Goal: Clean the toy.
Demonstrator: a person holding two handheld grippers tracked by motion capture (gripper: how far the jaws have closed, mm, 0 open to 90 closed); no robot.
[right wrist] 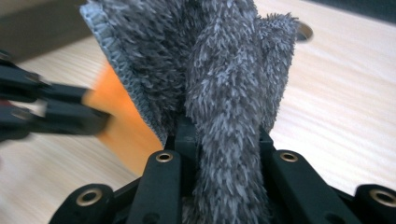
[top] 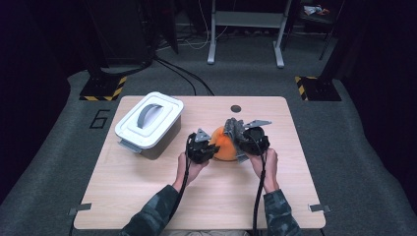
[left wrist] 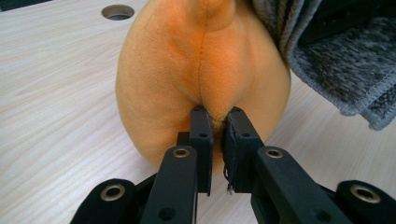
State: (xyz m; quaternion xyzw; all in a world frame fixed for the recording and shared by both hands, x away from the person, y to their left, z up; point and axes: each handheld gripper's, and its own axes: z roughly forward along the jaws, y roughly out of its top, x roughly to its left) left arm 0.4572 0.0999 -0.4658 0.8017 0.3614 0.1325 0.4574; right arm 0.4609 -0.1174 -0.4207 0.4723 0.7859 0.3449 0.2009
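An orange plush toy (top: pixel 223 146) lies on the wooden table (top: pixel 147 187) between my two grippers. My left gripper (top: pixel 204 147) pinches a fold of the orange plush toy (left wrist: pixel 201 65) at its left side, jaws almost together on the fabric. My right gripper (top: pixel 248 140) is shut on a grey fluffy cloth (top: pixel 235 129), which drapes against the toy's right side. In the right gripper view the grey cloth (right wrist: pixel 224 93) bunches up between the jaws and the orange toy (right wrist: pixel 121 126) shows behind its left edge. The grey cloth (left wrist: pixel 345 60) hangs at upper right in the left gripper view.
A grey bin with a white lid and grey handle (top: pixel 150 122) stands at the table's back left. A round hole (top: pixel 236 108) sits near the table's far edge. Bare tabletop lies in front of and to the right of the hands.
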